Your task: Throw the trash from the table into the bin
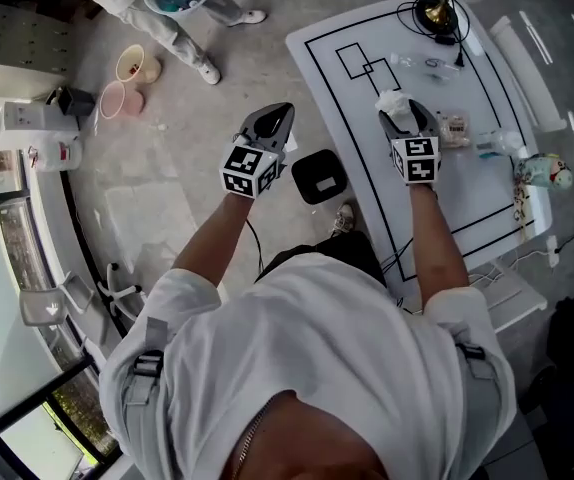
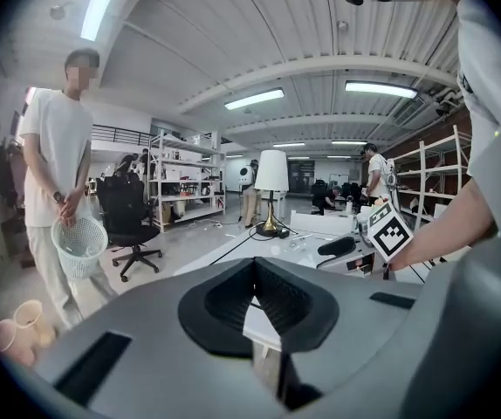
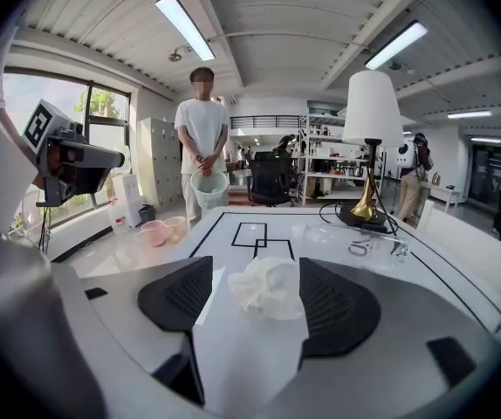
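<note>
between the spread jaws of the right claw [image 3: 256, 262] lies a crumpled tissue [image 3: 266, 291], resting on the white surface [image 1: 342, 108]. it sits nearer the right pad, and i cannot tell whether it touches that pad, but nothing pinches it. the left claw [image 2: 252, 269] is pressed together on nothing.

the step in hand looks like the pick-up of this tissue, with the grasp not yet made. the next move calls for easing the right claw a little forward so the wad sits well between the pads, then closing nearly all the way, since soft paper will give. after that comes a lift and a carry to the bin [image 3: 209, 188], a mesh basket that a person holds beyond the far end of the surface.

the right forearm reaches out over the surface, claw tipped forward and down at the tissue. the left arm is held out past the surface's left edge, over the floor, its claw aimed across the room.
</note>
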Available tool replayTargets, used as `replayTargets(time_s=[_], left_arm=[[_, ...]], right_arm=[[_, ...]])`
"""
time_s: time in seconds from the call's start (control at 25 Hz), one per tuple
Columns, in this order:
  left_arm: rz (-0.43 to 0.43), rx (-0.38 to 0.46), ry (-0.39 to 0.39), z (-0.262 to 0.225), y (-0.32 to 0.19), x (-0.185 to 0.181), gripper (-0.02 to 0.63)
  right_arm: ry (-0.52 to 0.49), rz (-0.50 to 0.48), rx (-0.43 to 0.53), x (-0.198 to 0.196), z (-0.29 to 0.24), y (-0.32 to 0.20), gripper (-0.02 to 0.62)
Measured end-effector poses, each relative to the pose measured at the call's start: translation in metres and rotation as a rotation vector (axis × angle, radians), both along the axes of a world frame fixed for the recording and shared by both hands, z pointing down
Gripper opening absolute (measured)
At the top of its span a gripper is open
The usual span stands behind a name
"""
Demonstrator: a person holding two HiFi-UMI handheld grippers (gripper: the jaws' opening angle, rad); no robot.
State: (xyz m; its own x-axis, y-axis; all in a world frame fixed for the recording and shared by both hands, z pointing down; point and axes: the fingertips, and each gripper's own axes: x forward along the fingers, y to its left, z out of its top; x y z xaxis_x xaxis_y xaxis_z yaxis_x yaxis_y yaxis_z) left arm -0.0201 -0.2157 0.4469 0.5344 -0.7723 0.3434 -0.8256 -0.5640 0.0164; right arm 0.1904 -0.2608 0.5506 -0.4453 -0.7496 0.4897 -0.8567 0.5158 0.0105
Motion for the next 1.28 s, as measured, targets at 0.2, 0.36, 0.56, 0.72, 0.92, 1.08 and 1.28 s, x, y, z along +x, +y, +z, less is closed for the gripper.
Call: replayTargets(time_s=[0.2,0.36,0.56,0.72,0.92,1.08,1.28], left_arm=[[-0.021,-0.027,-0.009,0.010,-0.009,-0.005,0.011],[-0.025,-0.046,-0.013,0.016,-0.014,-0.009,0.011],[-0.013,-0.055,-0.010,0.021,-0.020,-0.009,0.011],[0.003,-0.060,0.000,0.024,-0.023,-0.014,0.011],[0.043,-0.044,0.026,0.023,-0.033,-0.024,0.011],[0.097,-0.031,0.055,0.021,-0.041,-0.037,0.011],[0.194,-0.011,0.083,0.014,-0.044,-0.066,0.011]], right_arm=[[0.031,0.024,-0.045,0.002,0.027,-0.013,0.290],[0.058,0.047,-0.070,0.002,0.041,-0.021,0.288],[0.095,0.072,-0.096,0.005,0.050,-0.022,0.202],[0.108,0.097,-0.103,0.008,0.046,-0.020,0.167],[0.122,0.148,-0.065,0.008,0.023,-0.016,0.160],[0.125,0.215,-0.021,0.001,-0.002,-0.008,0.160],[0.135,0.294,0.038,-0.032,-0.038,0.017,0.160]])
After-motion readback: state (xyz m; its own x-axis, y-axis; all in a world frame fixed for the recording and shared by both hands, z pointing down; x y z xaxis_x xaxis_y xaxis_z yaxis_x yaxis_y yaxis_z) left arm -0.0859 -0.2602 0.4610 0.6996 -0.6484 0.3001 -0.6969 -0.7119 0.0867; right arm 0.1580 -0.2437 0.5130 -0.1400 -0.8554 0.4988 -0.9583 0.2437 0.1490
